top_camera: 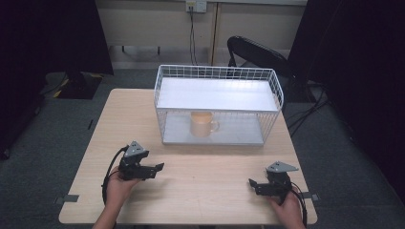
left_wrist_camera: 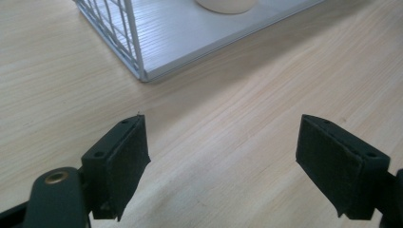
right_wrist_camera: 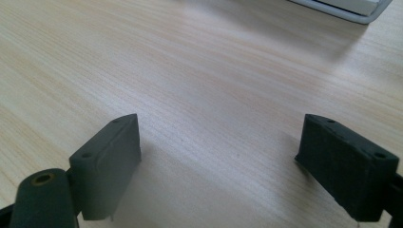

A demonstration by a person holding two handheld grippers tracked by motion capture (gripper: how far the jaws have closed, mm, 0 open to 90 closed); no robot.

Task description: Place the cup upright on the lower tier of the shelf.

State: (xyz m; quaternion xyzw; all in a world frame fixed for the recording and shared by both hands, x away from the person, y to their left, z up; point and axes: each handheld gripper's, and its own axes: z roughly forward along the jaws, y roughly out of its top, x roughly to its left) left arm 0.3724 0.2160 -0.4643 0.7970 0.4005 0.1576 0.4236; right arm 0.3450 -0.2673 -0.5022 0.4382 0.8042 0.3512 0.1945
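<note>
A white wire rack with two shelves stands at the far middle of the wooden table. A cream mug sits on its lower shelf, handle to the right. My left gripper rests low over the table's near left, held by a hand, jaws open and empty. In the left gripper view the rack's corner and the mug's base lie ahead of the open gripper. My right gripper rests at the near right, open and empty, pointing left. Its own view shows the open gripper over bare wood.
A black chair stands behind the rack. Dark curtains flank the scene, and a cable hangs from a wall socket. Grey carpet surrounds the table. The rack's front edge shows at the top right of the right gripper view.
</note>
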